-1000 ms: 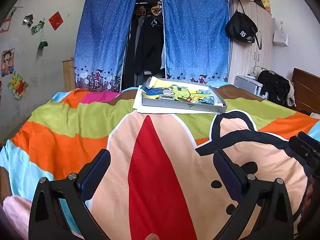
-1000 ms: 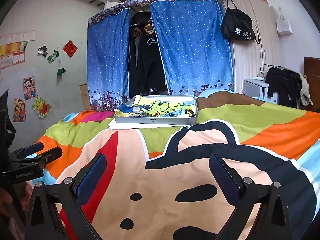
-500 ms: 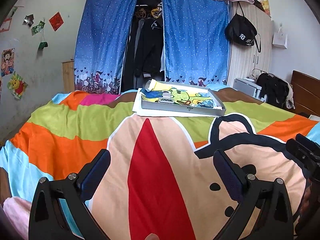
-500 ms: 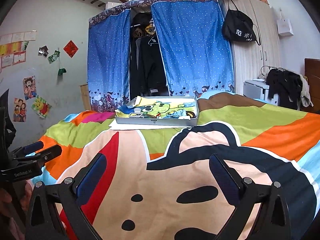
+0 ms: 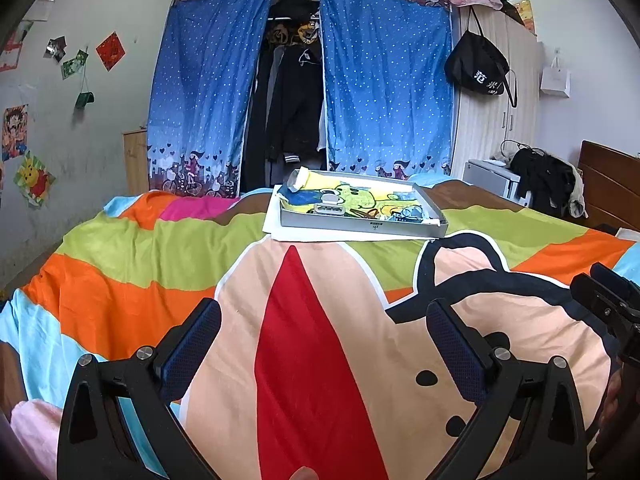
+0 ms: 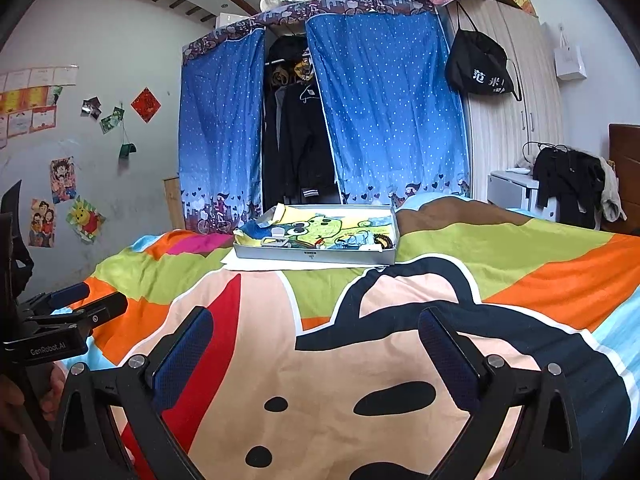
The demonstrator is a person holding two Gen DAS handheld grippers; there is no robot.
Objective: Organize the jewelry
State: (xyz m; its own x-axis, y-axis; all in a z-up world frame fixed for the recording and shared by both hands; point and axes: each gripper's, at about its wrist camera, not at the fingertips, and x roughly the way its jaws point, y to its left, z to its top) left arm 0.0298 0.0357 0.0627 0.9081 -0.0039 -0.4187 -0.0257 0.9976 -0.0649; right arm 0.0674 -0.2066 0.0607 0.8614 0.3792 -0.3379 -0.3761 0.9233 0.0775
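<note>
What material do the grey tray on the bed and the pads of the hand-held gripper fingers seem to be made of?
Grey tray: probably thin sheet metal or coated cardboard; flat matte grey walls with sharp folded corners, so I cannot say which. A colourful printed cartoon cloth lines it.

Finger pads: they look like dark blue rubber or a similar grippy plastic, with a fine dotted texture and no shine, mounted on black rigid arms.
</note>
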